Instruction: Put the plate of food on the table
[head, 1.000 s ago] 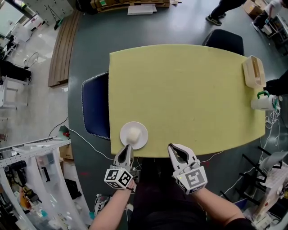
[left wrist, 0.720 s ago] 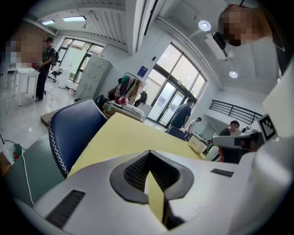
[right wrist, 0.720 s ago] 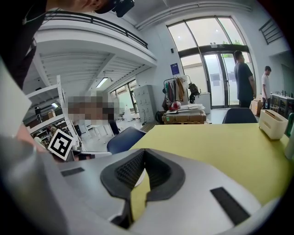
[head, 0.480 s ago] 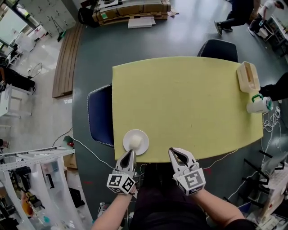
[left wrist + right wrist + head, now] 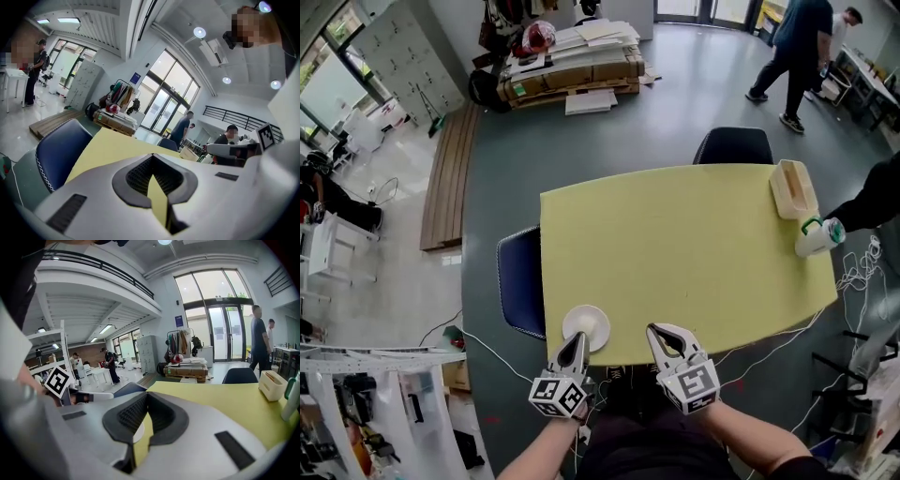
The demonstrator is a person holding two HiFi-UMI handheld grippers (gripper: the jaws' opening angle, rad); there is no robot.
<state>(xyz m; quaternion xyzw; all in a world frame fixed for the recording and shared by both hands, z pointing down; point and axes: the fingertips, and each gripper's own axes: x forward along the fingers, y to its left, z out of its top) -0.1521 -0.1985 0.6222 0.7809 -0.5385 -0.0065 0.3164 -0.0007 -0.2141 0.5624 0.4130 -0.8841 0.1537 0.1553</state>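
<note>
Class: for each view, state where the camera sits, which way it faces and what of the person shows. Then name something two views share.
Head view: on the head, steeply down at the yellow table; forearms, left gripper, right gripper show.
Left gripper view: on that gripper, along its shut jaws across the table; right gripper alongside.
Right gripper view: likewise, along its shut jaws; plate just beyond.
Shared: beige box, in head and right gripper views.

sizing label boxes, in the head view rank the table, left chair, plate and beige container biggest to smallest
1. table
2. left chair, partly hidden under the table
3. plate and beige container look alike; the container sits farther off, so I won't rank them
</note>
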